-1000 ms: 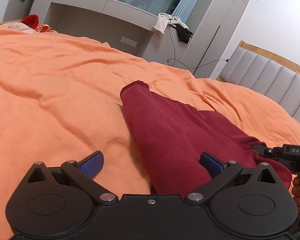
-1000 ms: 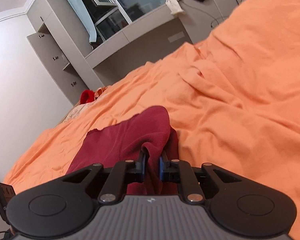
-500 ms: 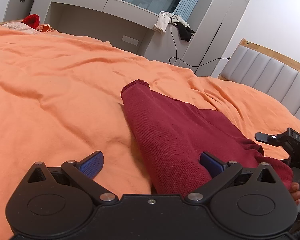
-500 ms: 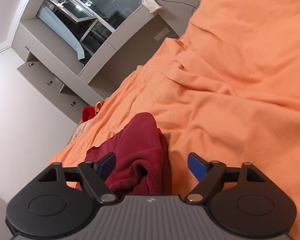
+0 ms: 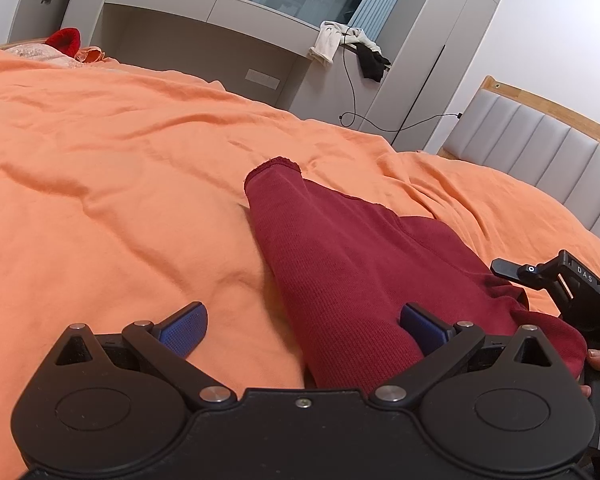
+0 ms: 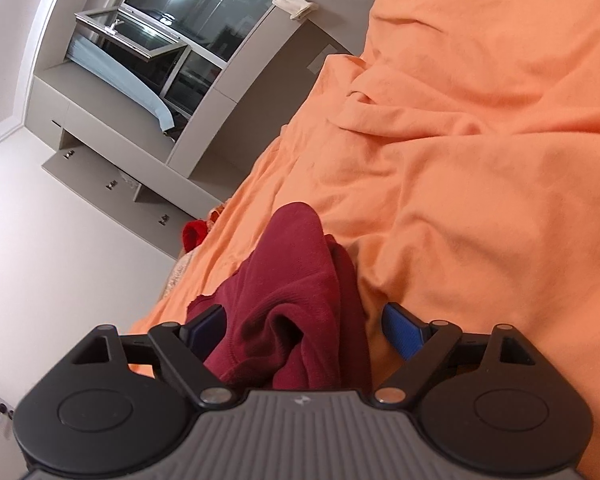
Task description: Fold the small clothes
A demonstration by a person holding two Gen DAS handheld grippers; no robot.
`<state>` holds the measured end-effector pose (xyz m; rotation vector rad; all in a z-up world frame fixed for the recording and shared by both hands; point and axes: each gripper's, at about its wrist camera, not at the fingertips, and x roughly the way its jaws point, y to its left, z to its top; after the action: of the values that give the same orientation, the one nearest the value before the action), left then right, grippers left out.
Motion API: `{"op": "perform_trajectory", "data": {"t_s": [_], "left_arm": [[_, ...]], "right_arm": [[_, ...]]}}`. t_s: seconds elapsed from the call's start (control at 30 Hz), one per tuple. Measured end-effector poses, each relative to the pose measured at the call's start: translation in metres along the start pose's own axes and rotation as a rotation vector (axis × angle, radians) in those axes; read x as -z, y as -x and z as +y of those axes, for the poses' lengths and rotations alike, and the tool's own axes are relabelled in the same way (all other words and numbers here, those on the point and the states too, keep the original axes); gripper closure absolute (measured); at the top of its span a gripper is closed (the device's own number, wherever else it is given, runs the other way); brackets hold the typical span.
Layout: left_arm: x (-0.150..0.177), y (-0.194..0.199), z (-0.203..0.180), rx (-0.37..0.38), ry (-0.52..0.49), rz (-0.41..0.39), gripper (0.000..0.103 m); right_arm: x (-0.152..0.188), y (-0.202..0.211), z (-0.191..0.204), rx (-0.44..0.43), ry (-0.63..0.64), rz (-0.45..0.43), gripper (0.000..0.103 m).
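Between the spread jaws of the right gripper (image 6: 306, 330): dark red garment (image 6: 296, 292), bunched, released as the jaws have just been opening, lying on orange bedspread (image 6: 480, 184). Left gripper (image 5: 302, 328): open, garment alongside its right pad.

Left wrist view: sits just behind the left gripper (image 5: 303, 322), low over the orange bedspread (image 5: 100, 184), facing slightly downward across the bed toward the grey wall cabinets (image 5: 204, 12) and padded headboard (image 5: 540, 152).
Right wrist view: sits just behind the right gripper (image 6: 305, 326), close above the bed, strongly rolled so the window (image 6: 148, 48) and cabinets slant.
Nearness: both very close to the dark red knit garment (image 5: 340, 264), which runs up to each camera's lower edge.
Shared: the garment (image 6: 300, 280), bedspread (image 6: 480, 160), the cabinets, and the red item (image 5: 65, 38) at the bed's far edge (image 6: 194, 236).
Cross-view: the right gripper's body (image 5: 572, 284) shows at the left view's right edge.
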<state>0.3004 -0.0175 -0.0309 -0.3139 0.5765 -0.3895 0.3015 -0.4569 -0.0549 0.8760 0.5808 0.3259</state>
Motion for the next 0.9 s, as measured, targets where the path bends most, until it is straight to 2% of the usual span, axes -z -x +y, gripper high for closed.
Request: {"op": "perform_trajectory", "data": {"t_s": [0.1,0.27,0.5,0.67,0.9], "left_arm": [[0.0000,0.0002,0.0001,0.000,0.000,0.000,0.000],[0.0000,0.0003,0.0000,0.000,0.000,0.000,0.000],[0.0000,0.0004,0.0000,0.000,-0.001,0.000,0.000],[-0.0001,0.0003,0.0000,0.000,-0.001,0.000,0.000],[0.0001,0.0005,0.0000,0.000,-0.002,0.000,0.000]], "right_arm": [[0.0000,-0.0006,-0.0007,-0.009,-0.012,-0.002,0.015],[0.0018,-0.0038,0.0010,0.018,0.004,0.013,0.035],[0.0016,-0.0052,-0.0052,0.019,-0.032,0.018,0.036],[0.0035,-0.0063,-0.0022,0.038,-0.010,0.018,0.037],[0.0064,-0.0076,0.0022,0.068,0.032,0.017,0.045]]}}
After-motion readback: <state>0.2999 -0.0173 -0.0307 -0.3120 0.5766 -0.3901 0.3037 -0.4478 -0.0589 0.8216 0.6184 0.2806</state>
